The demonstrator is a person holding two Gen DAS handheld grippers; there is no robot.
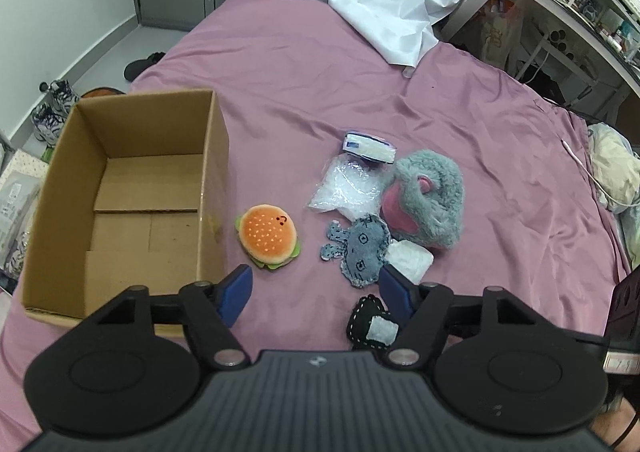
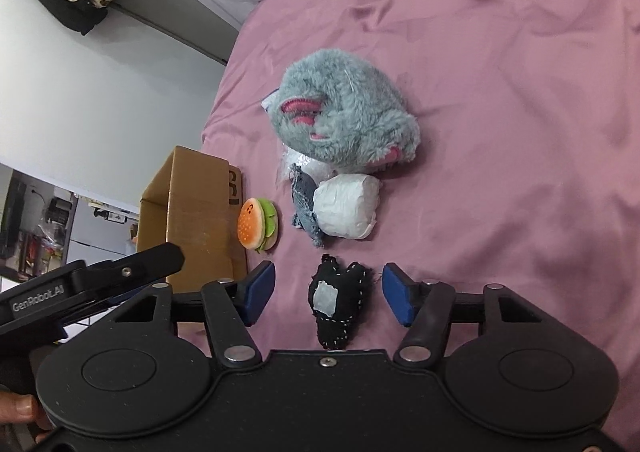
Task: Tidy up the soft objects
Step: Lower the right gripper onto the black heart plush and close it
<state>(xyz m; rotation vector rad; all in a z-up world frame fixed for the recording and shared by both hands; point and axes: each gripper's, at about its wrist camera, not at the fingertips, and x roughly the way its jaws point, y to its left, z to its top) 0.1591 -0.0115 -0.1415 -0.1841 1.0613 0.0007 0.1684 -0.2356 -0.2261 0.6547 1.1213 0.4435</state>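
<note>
Both tools are seen wide open and empty: the left tool hangs over the bed beside the open cardboard box, while the right tool straddles the black felt heart, untouched between the jaws. The heart is judged light, limp and compressible; a pinch across its stitched lobes should hold, the grey patch being avoided. The burger plush lies just beside the box; the denim octopus, white wrapped bundle and grey furry plush are clustered near it. "GenRobot.AI" is read on the left tool's body; box print is partly hidden.
</note>
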